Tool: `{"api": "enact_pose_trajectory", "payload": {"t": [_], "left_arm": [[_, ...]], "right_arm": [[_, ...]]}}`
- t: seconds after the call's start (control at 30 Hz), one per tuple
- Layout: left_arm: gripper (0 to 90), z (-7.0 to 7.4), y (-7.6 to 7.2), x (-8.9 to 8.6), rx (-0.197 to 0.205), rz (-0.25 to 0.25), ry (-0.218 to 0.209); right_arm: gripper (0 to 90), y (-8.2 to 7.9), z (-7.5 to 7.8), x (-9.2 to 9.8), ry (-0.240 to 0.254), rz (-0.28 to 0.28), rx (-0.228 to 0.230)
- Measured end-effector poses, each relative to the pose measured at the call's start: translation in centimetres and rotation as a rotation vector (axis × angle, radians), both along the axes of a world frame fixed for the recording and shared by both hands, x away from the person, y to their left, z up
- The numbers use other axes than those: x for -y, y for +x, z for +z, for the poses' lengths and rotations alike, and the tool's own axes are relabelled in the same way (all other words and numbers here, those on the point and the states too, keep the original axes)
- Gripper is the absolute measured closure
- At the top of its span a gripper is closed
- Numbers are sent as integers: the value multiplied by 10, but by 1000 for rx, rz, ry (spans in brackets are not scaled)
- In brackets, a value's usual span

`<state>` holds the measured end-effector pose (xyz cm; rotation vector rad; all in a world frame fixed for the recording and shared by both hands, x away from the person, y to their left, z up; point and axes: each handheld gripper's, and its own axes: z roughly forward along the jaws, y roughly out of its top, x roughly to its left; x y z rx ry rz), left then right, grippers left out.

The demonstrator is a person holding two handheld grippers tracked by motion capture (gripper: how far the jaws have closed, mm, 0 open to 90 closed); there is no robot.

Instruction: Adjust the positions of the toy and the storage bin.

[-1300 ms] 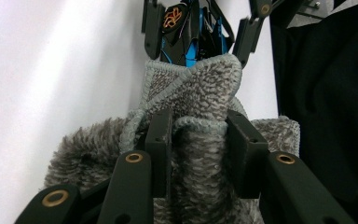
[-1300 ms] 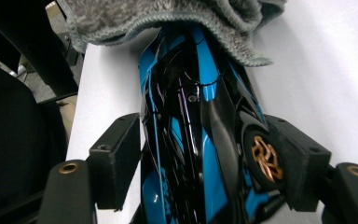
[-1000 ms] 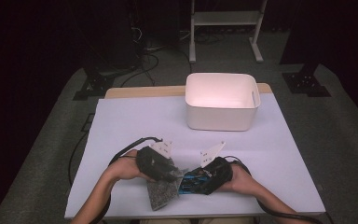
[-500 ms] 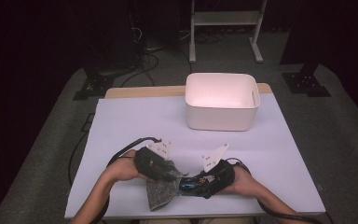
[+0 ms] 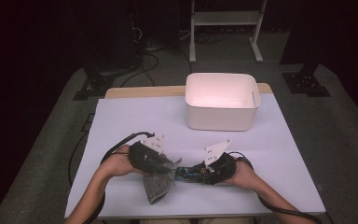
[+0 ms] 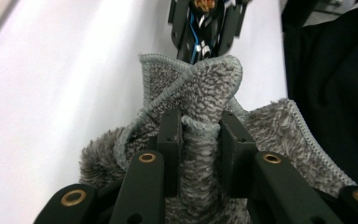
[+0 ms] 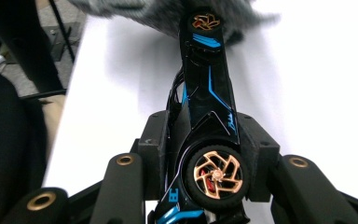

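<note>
Cloth: a grey, fluffy cloth (image 5: 159, 179) lies bunched at the near edge of the table (image 5: 135, 116), one fold pinched between the jaws of the left gripper (image 5: 161, 164); the rest hangs toward the person.
Left gripper: jaws drawn narrow, pads pressed into the fold on both sides, as the left gripper view (image 6: 200, 140) shows; the jaws have just been closing on it.
Car: a black toy car (image 5: 193, 172) with blue stripes and copper wheels sits just right of the cloth, its far end touching the cloth's edge.
Right gripper: the right gripper (image 5: 200, 171) clamps the car's body by the sides, one wheel (image 7: 216, 173) between the pads; the jaws have just been closing on the car (image 7: 205, 93).
Relation: the two grippers face each other, tips near, cloth and car between them.
Count: one cloth, one car, one bin, two grippers.
Bin: a white bin (image 5: 221, 100) stands at the far side of the table, well apart from both grippers; its visible inside holds nothing.
</note>
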<state>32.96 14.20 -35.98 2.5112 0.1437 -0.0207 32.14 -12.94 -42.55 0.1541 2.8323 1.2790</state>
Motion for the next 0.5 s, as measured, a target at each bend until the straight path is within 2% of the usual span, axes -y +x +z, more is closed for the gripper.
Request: {"api": "enact_pose_trajectory", "payload": {"t": [0.07, 0.17, 0.27, 0.37, 0.47, 0.5], "left_arm": [[737, 1, 1, -6, 17, 14, 20], [744, -1, 3, -11, 23, 31, 14], [747, -3, 3, -6, 28, 15, 3], [747, -6, 2, 6, 41, -16, 22], [747, -10, 3, 15, 36, -30, 37], [747, -12, 3, 16, 32, -37, 46]], "right_arm": [[583, 4, -1, 2, 1, -9, -5], [582, 6, -3, 2, 11, -17, -24], [579, 7, -4, 3, 20, -24, -32], [567, 8, -5, 4, 27, -36, -45], [440, 7, -6, 5, 7, -49, -33], [441, 6, -6, 6, 7, -50, -42]]}}
